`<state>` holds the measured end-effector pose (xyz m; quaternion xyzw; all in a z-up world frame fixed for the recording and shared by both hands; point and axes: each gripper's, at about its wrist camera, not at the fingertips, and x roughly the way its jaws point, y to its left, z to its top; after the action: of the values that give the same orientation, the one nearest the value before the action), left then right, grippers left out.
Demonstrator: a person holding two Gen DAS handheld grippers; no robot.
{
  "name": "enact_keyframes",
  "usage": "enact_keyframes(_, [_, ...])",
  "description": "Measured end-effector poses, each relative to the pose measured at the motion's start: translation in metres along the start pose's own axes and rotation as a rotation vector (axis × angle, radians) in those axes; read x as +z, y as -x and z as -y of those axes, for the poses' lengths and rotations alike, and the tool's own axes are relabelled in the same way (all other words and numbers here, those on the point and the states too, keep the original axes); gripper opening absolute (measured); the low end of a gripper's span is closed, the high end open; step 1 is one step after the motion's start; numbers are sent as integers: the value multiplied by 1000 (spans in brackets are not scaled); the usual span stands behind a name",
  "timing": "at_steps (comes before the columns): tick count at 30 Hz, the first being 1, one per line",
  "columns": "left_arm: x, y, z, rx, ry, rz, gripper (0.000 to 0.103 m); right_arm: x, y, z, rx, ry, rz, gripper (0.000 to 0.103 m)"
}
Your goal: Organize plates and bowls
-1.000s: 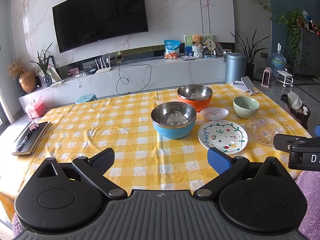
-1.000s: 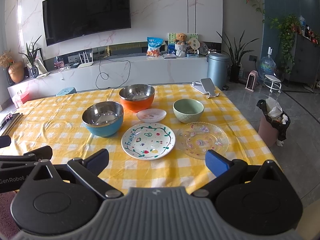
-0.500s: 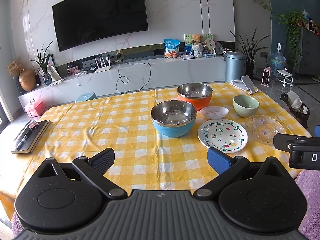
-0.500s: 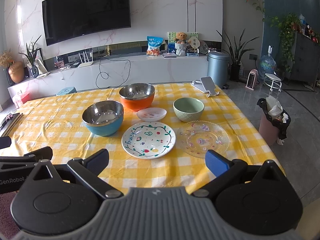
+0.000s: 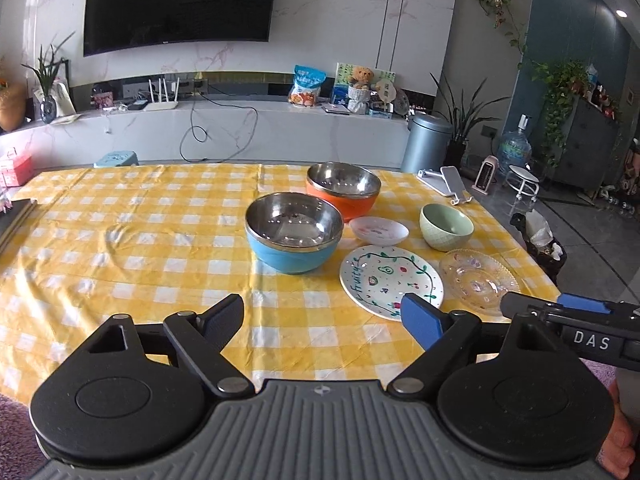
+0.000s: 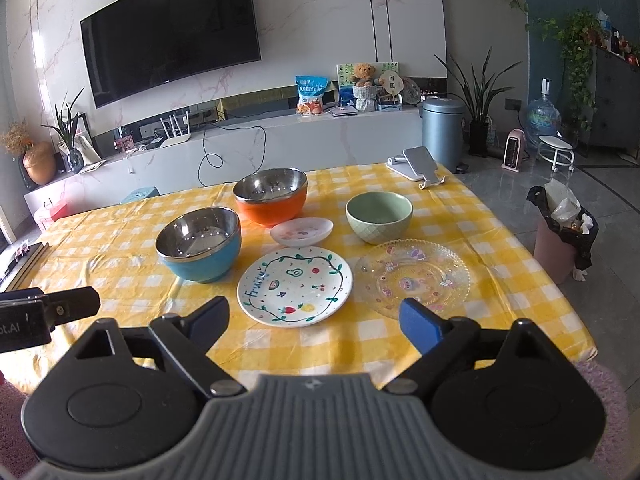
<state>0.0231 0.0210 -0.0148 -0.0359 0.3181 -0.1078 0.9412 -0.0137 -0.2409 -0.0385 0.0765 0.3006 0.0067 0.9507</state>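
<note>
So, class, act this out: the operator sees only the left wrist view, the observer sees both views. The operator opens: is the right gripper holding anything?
Observer: No. The right gripper is open with nothing between its jaws, which have just been closing a little.
Operator: Is the fruit plate's near rim whole?
Observer: Yes. The fruit plate shows complete, with a strawberry and a pineapple drawn by that rim.
Operator: Does it touch the clear plate?
Observer: No. The clear plate lies apart, and a thin strip of cloth shows between them.
</note>
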Motion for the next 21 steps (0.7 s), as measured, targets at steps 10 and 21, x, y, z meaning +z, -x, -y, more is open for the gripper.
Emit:
enact_keyframes(10, [15,-45,-20,8,68,-29,68,7,-67,-5,88,-42,-108,58])
enact_keyframes(21, [61,-119,-69,76,249,-113,68,59,-163,-41,158,-99,-220,40])
